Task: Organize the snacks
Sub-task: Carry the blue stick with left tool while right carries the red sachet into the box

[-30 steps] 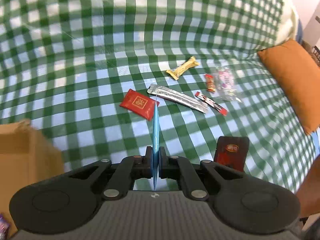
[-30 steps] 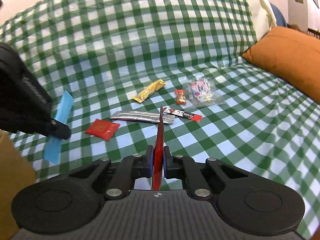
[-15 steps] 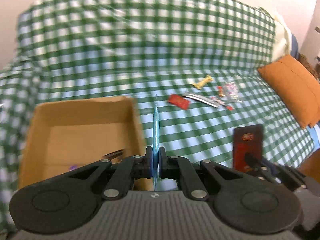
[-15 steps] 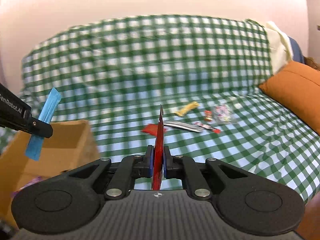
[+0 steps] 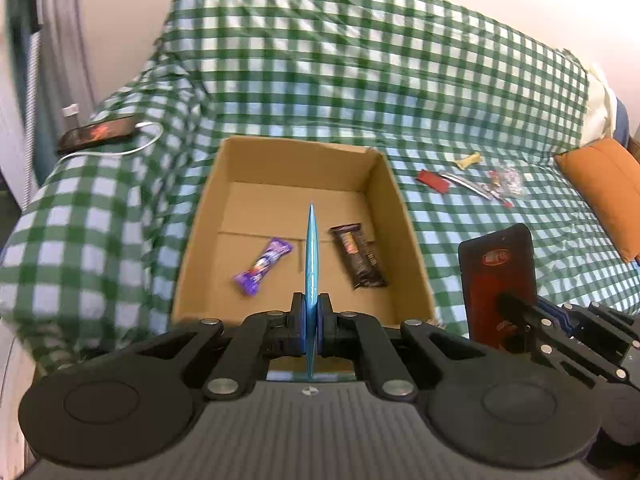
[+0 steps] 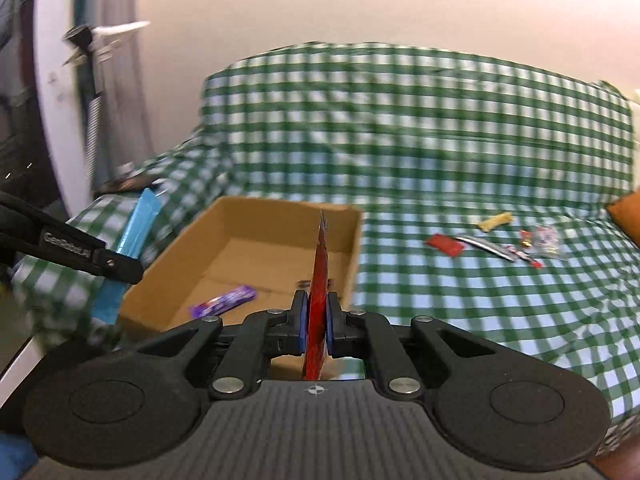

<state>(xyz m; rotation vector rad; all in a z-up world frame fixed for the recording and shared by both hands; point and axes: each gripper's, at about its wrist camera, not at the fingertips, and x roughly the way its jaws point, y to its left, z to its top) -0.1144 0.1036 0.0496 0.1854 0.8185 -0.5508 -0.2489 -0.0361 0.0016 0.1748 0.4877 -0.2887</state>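
Left gripper (image 5: 311,322): clamped on a thin blue snack packet (image 5: 311,248), seen edge-on; poised at the near wall of the cardboard box (image 5: 394,216)
Right gripper (image 6: 316,328): clamped on a dark red snack packet (image 6: 320,272); beside the box's right wall, just right of the left gripper
Step in hand: carrying both packets to the box; judged mid-task
Next move: push each packet forward past the near rim, then part the jaws
Box contents: purple candy bar (image 5: 262,266) and brown bar (image 5: 358,256); bare floor between them
Edges: walls stand high; right wall is the snag risk
Left to gather: red sachet (image 5: 432,180), silver stick (image 5: 466,184), yellow wrapper (image 5: 469,160), clear bag (image 5: 508,178) on the checked sofa cover (image 5: 480,248)
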